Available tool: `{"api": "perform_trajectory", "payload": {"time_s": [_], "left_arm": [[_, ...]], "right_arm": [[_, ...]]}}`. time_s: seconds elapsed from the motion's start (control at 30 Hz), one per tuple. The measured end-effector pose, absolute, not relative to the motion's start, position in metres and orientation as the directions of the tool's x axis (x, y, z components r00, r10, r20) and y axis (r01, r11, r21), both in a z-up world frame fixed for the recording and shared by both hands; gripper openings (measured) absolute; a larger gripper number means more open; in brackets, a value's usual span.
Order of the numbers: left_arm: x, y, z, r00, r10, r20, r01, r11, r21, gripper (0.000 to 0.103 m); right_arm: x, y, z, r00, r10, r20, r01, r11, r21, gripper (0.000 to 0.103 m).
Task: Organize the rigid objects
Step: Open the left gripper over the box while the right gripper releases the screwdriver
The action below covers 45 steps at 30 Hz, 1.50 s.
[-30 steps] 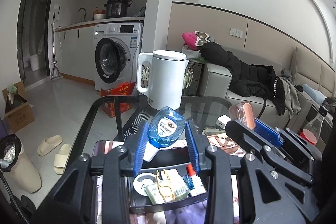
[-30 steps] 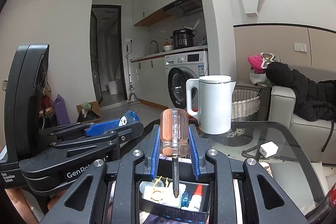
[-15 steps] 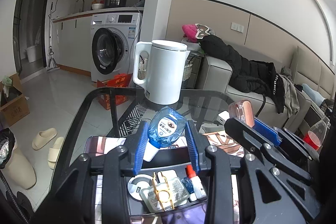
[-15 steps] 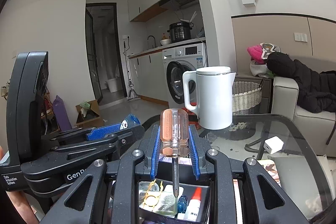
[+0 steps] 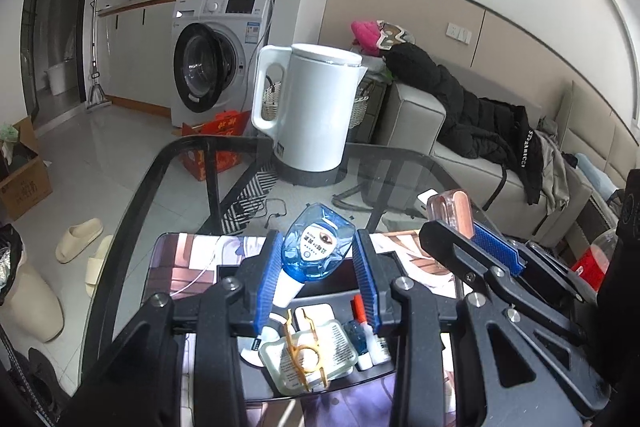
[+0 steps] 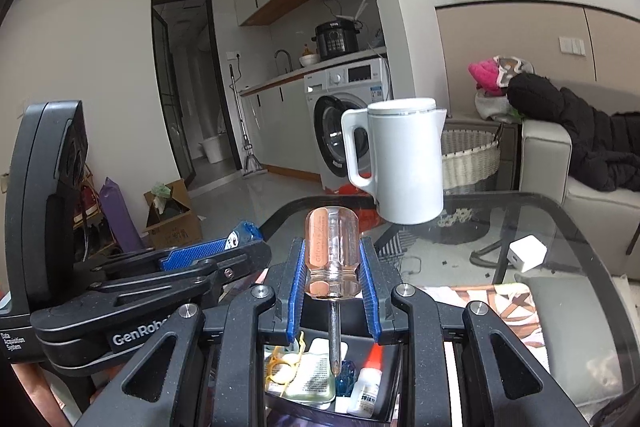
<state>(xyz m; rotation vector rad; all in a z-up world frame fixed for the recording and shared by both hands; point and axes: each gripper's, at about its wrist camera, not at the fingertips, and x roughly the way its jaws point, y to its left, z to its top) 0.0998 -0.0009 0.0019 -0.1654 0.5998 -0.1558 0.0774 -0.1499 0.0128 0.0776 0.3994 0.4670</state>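
Blue eye-drop bottle (image 5: 318,250): translucent, white label with eye mark, white cap pointing down, tilted, clamped between blue pads above black tray (image 5: 344,289).
Screwdriver (image 6: 330,255): clear handle with orange-pink insert, handle up, metal shaft pointing down over tray, clamped between blue pads.
Tray contents: clear flat sachet with printed text (image 5: 308,351), yellow-orange plastic piece (image 5: 303,355) laid on it, small white red-capped bottle (image 6: 366,383), small blue faceted item (image 6: 345,379).
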Motion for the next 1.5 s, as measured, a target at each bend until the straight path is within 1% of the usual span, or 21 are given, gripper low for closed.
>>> {"api": "perform_trajectory", "payload": {"time_s": [0.13,0.37,0.47,0.63,0.87,1.17,1.2,1.3,1.4,1.47,1.5], "left_arm": [[0.108,-0.005,-0.008,0.780,-0.175,-0.601,0.084,0.981,-0.176,0.034],[0.125,-0.012,-0.036,0.667,-0.149,-0.730,0.066,0.988,-0.141,0.034],[0.131,-0.010,-0.048,0.616,-0.152,-0.773,0.054,0.987,-0.151,0.034],[0.132,-0.007,-0.059,0.557,-0.178,-0.811,0.041,0.982,-0.187,0.034],[0.131,-0.007,-0.063,0.535,-0.177,-0.826,0.040,0.982,-0.184,0.034],[0.130,-0.005,-0.064,0.537,-0.185,-0.823,0.023,0.978,-0.205,0.036],[0.129,-0.005,-0.064,0.540,-0.185,-0.821,0.019,0.978,-0.208,0.037],[0.126,0.001,-0.063,0.560,-0.179,-0.809,-0.005,0.976,-0.219,0.047],[0.122,0.005,-0.060,0.584,-0.181,-0.791,-0.019,0.971,-0.236,0.049],[0.117,0.005,-0.057,0.611,-0.150,-0.777,-0.029,0.977,-0.212,0.050],[0.114,0.004,-0.055,0.634,-0.116,-0.764,-0.046,0.981,-0.187,0.054]], "right_arm": [[0.090,-0.151,0.003,0.790,0.453,-0.413,-0.410,0.891,0.194,0.025],[0.120,-0.147,-0.024,0.701,0.428,-0.571,-0.368,0.902,0.225,0.025],[0.130,-0.143,-0.041,0.642,0.417,-0.643,-0.355,0.906,0.232,0.025],[0.138,-0.141,-0.061,0.573,0.422,-0.702,-0.352,0.901,0.254,0.025],[0.136,-0.135,-0.064,0.563,0.408,-0.719,-0.370,0.902,0.221,0.025],[0.135,-0.141,-0.062,0.554,0.445,-0.704,-0.363,0.890,0.277,0.026],[0.134,-0.141,-0.062,0.554,0.446,-0.703,-0.363,0.889,0.278,0.026],[0.133,-0.142,-0.061,0.553,0.452,-0.700,-0.363,0.887,0.286,0.027],[0.130,-0.143,-0.059,0.559,0.453,-0.695,-0.360,0.887,0.289,0.029],[0.127,-0.142,-0.057,0.572,0.445,-0.689,-0.361,0.891,0.276,0.034],[0.125,-0.142,-0.056,0.579,0.436,-0.689,-0.359,0.895,0.265,0.036]]}}
